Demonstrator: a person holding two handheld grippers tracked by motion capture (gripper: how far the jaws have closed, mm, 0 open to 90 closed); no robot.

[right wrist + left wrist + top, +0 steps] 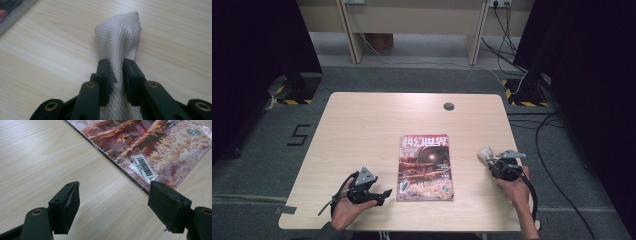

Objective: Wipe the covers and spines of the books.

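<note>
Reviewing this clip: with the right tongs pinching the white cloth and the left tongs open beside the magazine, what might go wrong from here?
1. The right tongs pinch only a bunched fold of the white cloth, so it may slip out when pulled.
2. If the cloth is dragged over the magazine, the magazine could slide on the smooth table, since the left tongs stand open beside its corner, holding nothing.
</note>
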